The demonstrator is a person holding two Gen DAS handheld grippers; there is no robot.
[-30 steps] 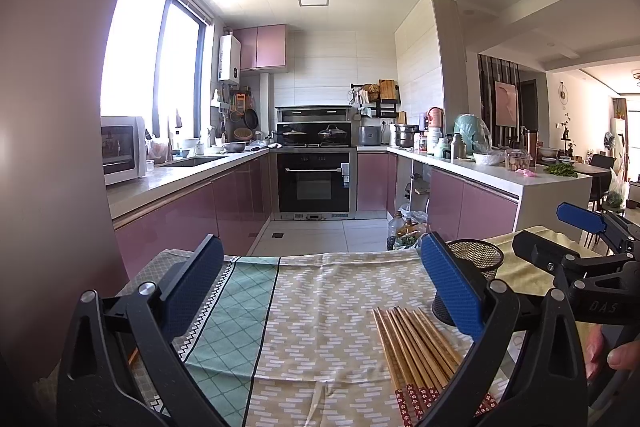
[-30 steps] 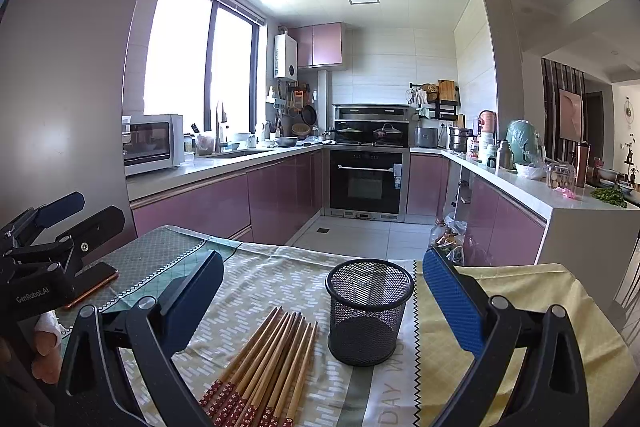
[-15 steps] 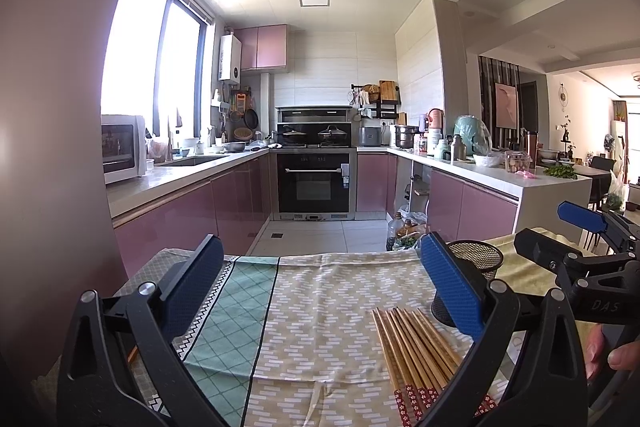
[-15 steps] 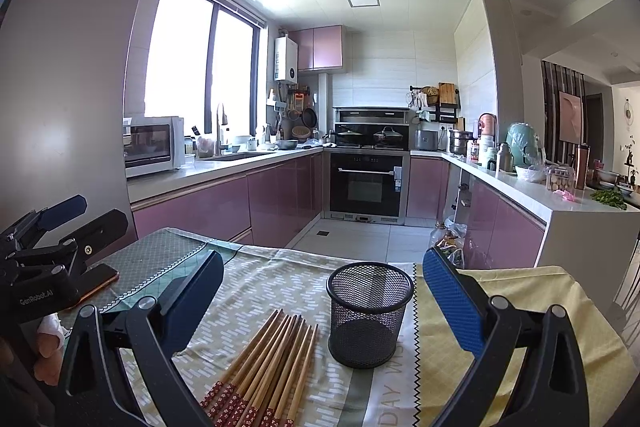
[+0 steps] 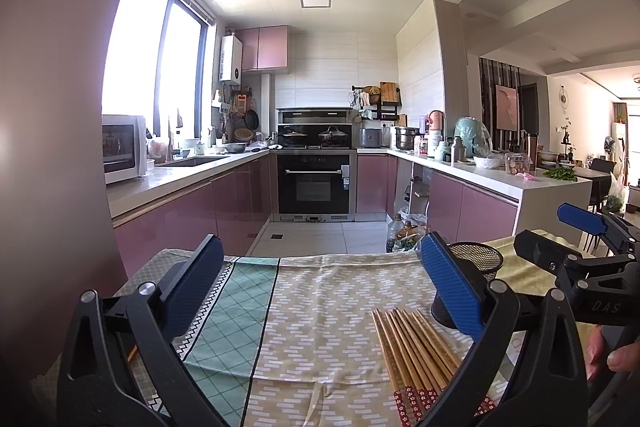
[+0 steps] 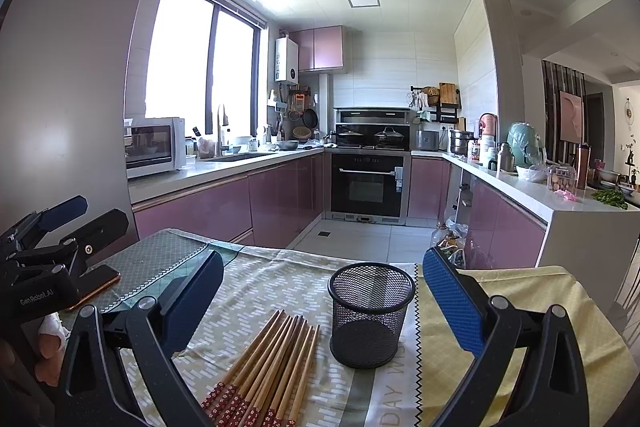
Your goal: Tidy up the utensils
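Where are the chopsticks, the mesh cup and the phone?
chopsticks (image 6: 272, 367), right wrist view, mid-shafts of the bundle.
mesh cup (image 6: 368, 331), right wrist view, front wall below the rim.
phone (image 6: 98, 287), right wrist view, copper-coloured edge showing beneath the left gripper's frame.

"GenRobot.AI" printed white on left gripper (image 6: 44, 223) body, near left. "DAS" embossed on right gripper (image 5: 576, 231) body, near right. "DAY W…" on tablecloth (image 6: 394, 393), partly hidden.
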